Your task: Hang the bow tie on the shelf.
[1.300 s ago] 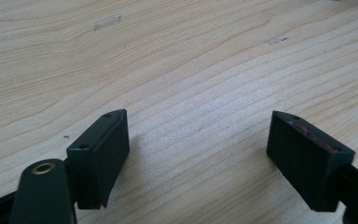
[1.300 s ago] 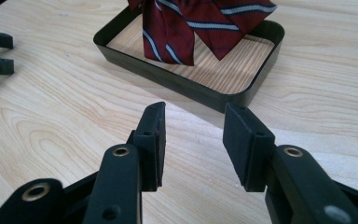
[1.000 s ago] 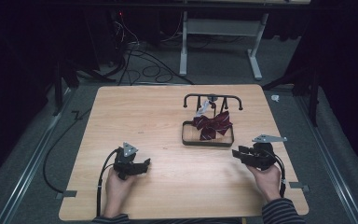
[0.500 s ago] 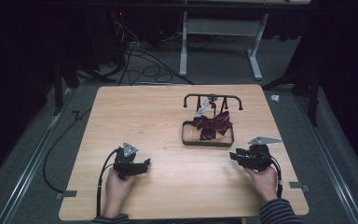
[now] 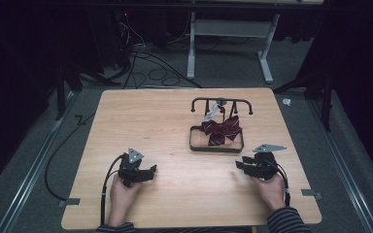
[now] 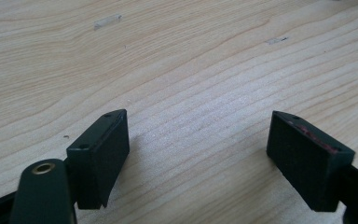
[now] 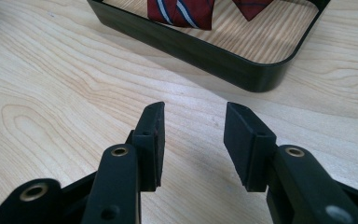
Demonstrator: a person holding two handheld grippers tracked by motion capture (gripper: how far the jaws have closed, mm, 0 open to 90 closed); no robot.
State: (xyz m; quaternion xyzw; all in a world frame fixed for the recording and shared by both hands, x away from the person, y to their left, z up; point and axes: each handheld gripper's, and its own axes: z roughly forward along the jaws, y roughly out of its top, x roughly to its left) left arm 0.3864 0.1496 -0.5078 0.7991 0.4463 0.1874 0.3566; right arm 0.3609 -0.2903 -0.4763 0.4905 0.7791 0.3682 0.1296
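Left gripper [image 5: 145,171] rests low on the table [image 5: 141,121], jaws wide apart, empty, well apart from the work. Right gripper [image 5: 243,165], jaws partly open with nothing between, is the nearer one: the bow tie [image 5: 222,128] hangs in the stand [image 5: 216,145] just ahead and slightly left, long axis across the table. No legible writing.

A light wooden table [image 5: 175,121] stood on grey carpet [image 5: 29,194] in a dark room. Behind it, black cables [image 5: 141,53] lay beside a white desk frame [image 5: 228,34].
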